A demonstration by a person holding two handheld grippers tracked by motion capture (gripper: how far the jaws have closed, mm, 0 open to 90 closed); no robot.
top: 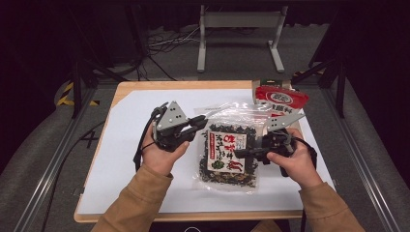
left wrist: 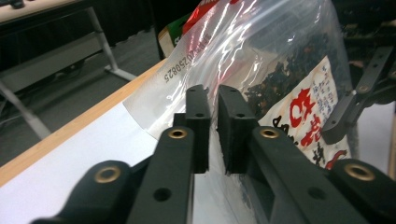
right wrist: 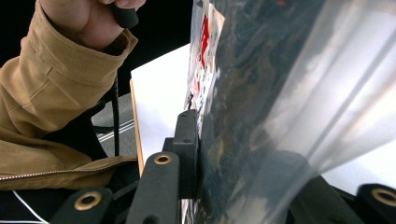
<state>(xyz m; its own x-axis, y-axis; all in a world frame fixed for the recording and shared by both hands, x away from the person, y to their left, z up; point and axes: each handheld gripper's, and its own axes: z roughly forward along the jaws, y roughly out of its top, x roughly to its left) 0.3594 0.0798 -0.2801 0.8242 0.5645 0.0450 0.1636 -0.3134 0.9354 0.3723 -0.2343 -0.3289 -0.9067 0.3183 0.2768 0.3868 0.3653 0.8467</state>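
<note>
- Bag (top: 227, 153) of dried dark flakes, mid-table on white paper (top: 121, 159); we pinch it from both sides to lift it.
- Right gripper (top: 240, 153): clamped on its body.
- Left gripper (top: 203, 122): narrow on clear top edge.
- Red packet (top: 280, 99) behind.

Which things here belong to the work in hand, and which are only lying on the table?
In the work:
- clear snack bag
- left gripper, jaws around the bag's clear edge
- right gripper, clamped on the bag

Lying about:
- red-and-white packet, at the table's far right
- white sheet over the table
</note>
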